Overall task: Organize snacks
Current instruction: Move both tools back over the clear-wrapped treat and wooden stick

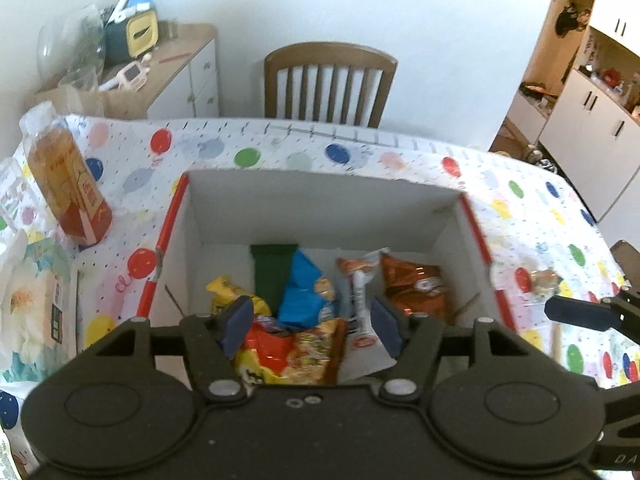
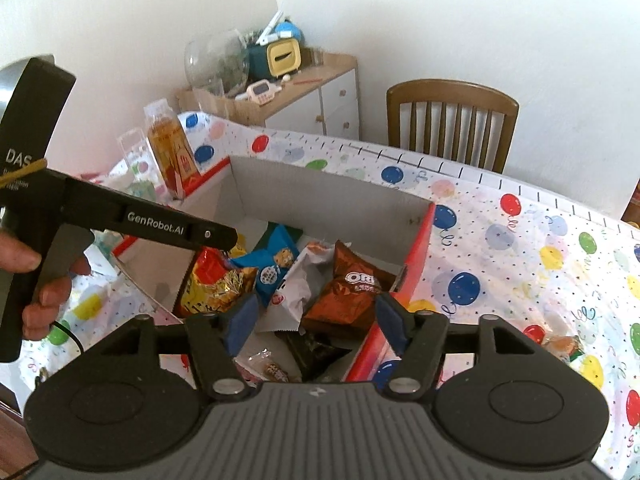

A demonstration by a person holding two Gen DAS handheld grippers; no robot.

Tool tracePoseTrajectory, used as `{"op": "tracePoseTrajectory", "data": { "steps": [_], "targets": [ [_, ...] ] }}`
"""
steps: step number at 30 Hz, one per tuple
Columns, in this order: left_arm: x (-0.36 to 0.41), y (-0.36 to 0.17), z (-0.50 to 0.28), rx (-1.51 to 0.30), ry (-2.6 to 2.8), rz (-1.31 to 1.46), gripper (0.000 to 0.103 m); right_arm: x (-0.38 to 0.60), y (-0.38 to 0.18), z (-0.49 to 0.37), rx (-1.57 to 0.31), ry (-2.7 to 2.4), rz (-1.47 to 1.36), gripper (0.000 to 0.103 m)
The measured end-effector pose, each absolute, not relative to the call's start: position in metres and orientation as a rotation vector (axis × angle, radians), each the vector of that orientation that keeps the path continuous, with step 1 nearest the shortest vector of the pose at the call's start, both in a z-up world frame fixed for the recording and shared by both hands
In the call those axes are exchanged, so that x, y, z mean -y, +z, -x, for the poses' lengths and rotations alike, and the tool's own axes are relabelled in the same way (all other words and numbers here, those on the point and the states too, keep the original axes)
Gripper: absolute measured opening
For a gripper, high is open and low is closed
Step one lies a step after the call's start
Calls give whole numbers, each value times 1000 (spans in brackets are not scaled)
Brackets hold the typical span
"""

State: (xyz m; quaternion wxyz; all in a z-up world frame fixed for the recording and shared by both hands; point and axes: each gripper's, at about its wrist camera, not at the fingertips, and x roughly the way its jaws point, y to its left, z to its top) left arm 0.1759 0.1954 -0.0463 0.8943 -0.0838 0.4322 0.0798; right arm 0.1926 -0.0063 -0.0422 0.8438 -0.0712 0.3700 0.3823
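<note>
Inside the open white cardboard box with red edges [image 1: 476,232] lies a jumble of snack packets: a blue cookie bag [image 1: 306,296], a brown Oreo bag [image 1: 416,284], a dark green packet [image 1: 274,272], a yellow packet [image 1: 232,292], a white wrapper [image 1: 360,300] and a red-and-yellow foil bag [image 1: 292,352]. Both grippers hang over the box with nothing between their blue pads; the left gripper [image 1: 312,326] has its jaws apart above the foil bag, and the right gripper [image 2: 316,324] is likewise spread above the near corner. A hand [image 2: 44,280] grasps the left gripper's handle. The box sits on a table covered with a balloon-print cloth [image 1: 340,152], where a small wrapped candy [image 2: 560,344] lies outside to the right and an amber drink bottle [image 1: 68,176] stands to the left. A wooden slatted chair [image 1: 328,80] stands behind the table.
</note>
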Motion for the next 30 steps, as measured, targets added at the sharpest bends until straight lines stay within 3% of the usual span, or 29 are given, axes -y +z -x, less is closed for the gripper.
{"op": "tracePoseTrajectory", "data": {
  "steps": [9,24,30],
  "targets": [
    [-153,-22,-162,-819,114,143,75,47,-23,-185,-745,809,80,80],
    [-61,-17,-163,-762,-12,90,90,141,-28,-176,-720,714,83,82],
    [-27,-23,-170,-749,-57,86,102,178,-42,-176,-728,667,96,82]
  ]
}}
